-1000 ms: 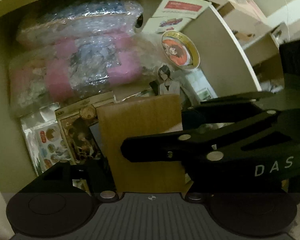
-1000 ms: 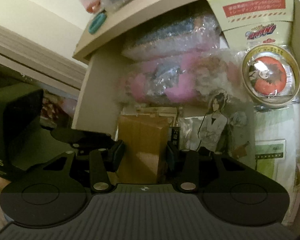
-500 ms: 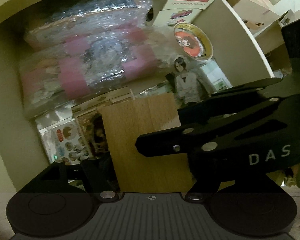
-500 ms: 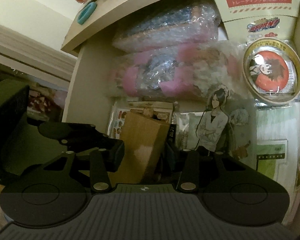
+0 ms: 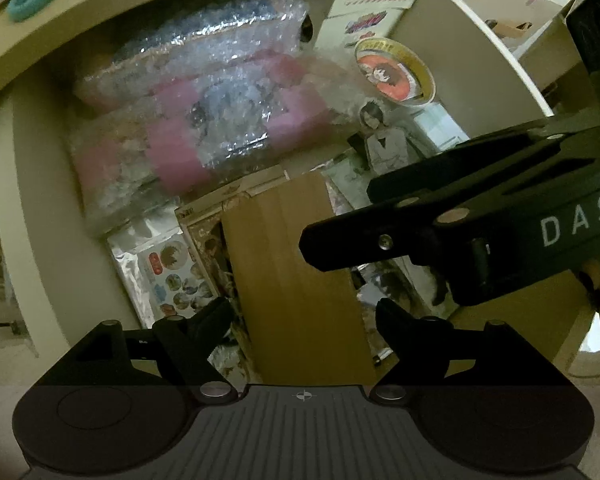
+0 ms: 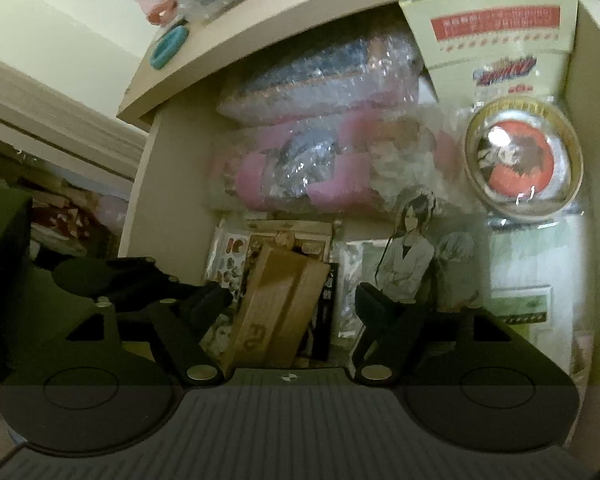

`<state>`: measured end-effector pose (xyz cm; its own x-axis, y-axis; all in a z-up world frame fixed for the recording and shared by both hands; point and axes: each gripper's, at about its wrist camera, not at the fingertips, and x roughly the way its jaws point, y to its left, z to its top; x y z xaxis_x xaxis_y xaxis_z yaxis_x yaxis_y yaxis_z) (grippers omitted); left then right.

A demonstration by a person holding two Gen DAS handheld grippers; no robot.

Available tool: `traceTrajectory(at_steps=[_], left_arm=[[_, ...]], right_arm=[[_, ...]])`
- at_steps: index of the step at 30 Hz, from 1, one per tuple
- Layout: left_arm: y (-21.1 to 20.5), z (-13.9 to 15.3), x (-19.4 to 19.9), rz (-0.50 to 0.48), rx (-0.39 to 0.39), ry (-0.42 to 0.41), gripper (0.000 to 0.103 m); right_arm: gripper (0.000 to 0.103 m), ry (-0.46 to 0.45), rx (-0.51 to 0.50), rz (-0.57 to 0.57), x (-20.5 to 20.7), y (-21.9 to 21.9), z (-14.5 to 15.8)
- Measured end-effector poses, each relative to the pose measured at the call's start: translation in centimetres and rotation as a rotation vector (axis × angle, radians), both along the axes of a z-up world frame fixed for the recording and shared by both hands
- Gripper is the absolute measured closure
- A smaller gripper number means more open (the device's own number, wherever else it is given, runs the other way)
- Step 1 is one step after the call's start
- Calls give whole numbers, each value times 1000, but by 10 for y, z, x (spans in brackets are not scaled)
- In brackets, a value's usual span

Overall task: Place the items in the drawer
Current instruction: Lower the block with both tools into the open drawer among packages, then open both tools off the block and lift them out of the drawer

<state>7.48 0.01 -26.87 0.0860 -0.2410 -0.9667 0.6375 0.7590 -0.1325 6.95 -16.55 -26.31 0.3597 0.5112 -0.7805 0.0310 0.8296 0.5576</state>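
A beige shelf compartment (image 5: pixel 28 184) fills both views, its top board arching across the upper frame. Bubble-wrapped pink bundles (image 5: pixel 220 120) are stacked in its upper half, at centre in both views. Below them, the brown cardboard box (image 5: pixel 296 276) stands at lower centre of the left wrist view, showing one broad plain face. The right wrist view shows it leaning to the right, with its narrow side and printed letters near the bottom.

The left gripper (image 5: pixel 304 312) has its fingers spread to either side of the box's lower part; whether they touch it I cannot tell. The right gripper (image 6: pixel 296 300) is released too, jaws wide, with the box between them and a clear gap on the right. Only the left wrist view shows the right gripper from outside, a black body crossing the right of the frame.

A round badge (image 6: pixel 522 172) with an orange picture sits upper right in both views, under a printed card (image 6: pixel 496 40). A sticker sheet (image 5: pixel 172 272) lies left of the box. A teal ring (image 6: pixel 170 46) rests on the top board, upper left.
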Motion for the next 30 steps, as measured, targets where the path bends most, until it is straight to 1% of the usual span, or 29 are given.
traceTrajectory(at_steps=[1, 3, 4, 5, 8, 9, 10, 11, 14, 17, 20, 23, 27, 30], left_arm=[[1, 2, -1, 1, -8, -3, 23], [4, 7, -3, 13, -33, -19, 23], [5, 9, -5, 19, -45, -26, 19], [7, 12, -7, 24, -57, -34, 16], [10, 20, -12, 41, -92, -58, 13], [10, 21, -14, 47, -86, -74, 10], [11, 23, -17, 53, -79, -91, 1], [11, 24, -19, 56, -67, -112, 0], [15, 27, -23, 70, -28, -141, 0], [19, 27, -23, 110, -16, -142, 0], [24, 29, -25, 145, -20, -156, 0], [26, 37, -28, 184, -17, -188, 0], [26, 50, -33, 240, -12, -254, 0], [25, 60, -39, 278, -15, -305, 0]], right_arm=[[26, -9, -5, 2, -2, 0, 2], [18, -23, -6, -6, -5, -2, 5], [10, -28, -5, -13, -7, -3, 7], [5, -28, -5, -19, -9, -4, 9], [4, -41, -13, -37, -16, -9, 13], [4, -46, -16, -43, -18, -10, 15], [3, -50, -19, -49, -20, -12, 16], [3, -50, -22, -57, -21, -13, 16], [2, -47, -27, -81, -26, -19, 16], [2, -58, -40, -92, -30, -22, 18], [2, -81, -82, -85, -35, -22, 23], [2, -115, -134, -68, -41, -20, 30], [2, -168, -195, -39, -50, -14, 41], [2, -232, -225, -63, -59, -14, 52]])
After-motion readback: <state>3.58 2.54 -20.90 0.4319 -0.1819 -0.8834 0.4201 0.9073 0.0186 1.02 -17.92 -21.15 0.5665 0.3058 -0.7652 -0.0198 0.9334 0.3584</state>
